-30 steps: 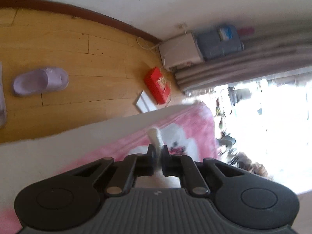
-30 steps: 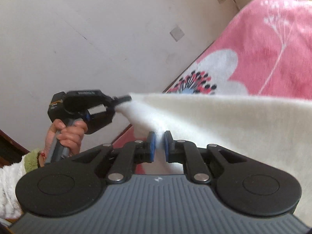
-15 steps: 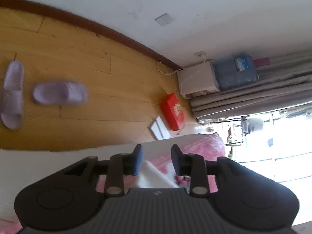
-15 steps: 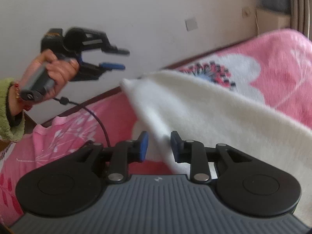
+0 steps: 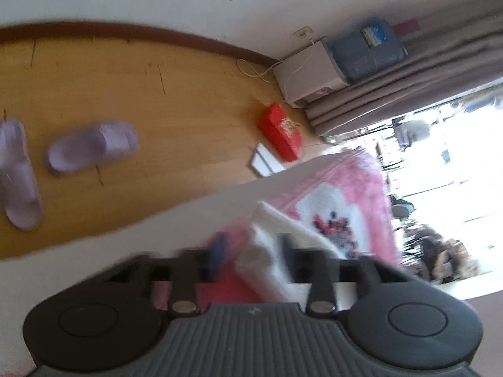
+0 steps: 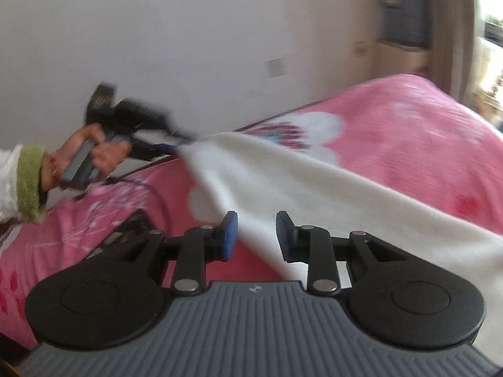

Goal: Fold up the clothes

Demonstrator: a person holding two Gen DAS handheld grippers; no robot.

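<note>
A white fleecy garment (image 6: 314, 194) lies spread across the pink flowered blanket (image 6: 408, 132) on the bed. My right gripper (image 6: 256, 235) is open just above the garment's near edge, with nothing pinched. A hand (image 6: 91, 154) holds my left gripper (image 6: 176, 139), whose tips sit at the garment's far left corner. In the blurred left wrist view, my left gripper (image 5: 251, 249) is open, and a folded corner of the garment (image 5: 267, 251) lies between and under its fingers over the blanket (image 5: 352, 182).
Beside the bed is wooden floor with two lilac slippers (image 5: 91, 144), a red box (image 5: 279, 130) and a white sheet. A water dispenser (image 5: 314, 72) and grey curtains (image 5: 408, 75) stand by the wall. A black cable (image 6: 157, 194) trails over the blanket.
A second ago both grippers were shut on the raised garment. Both have opened and the garment has dropped onto the bed. My left gripper has come back down to its corner.
</note>
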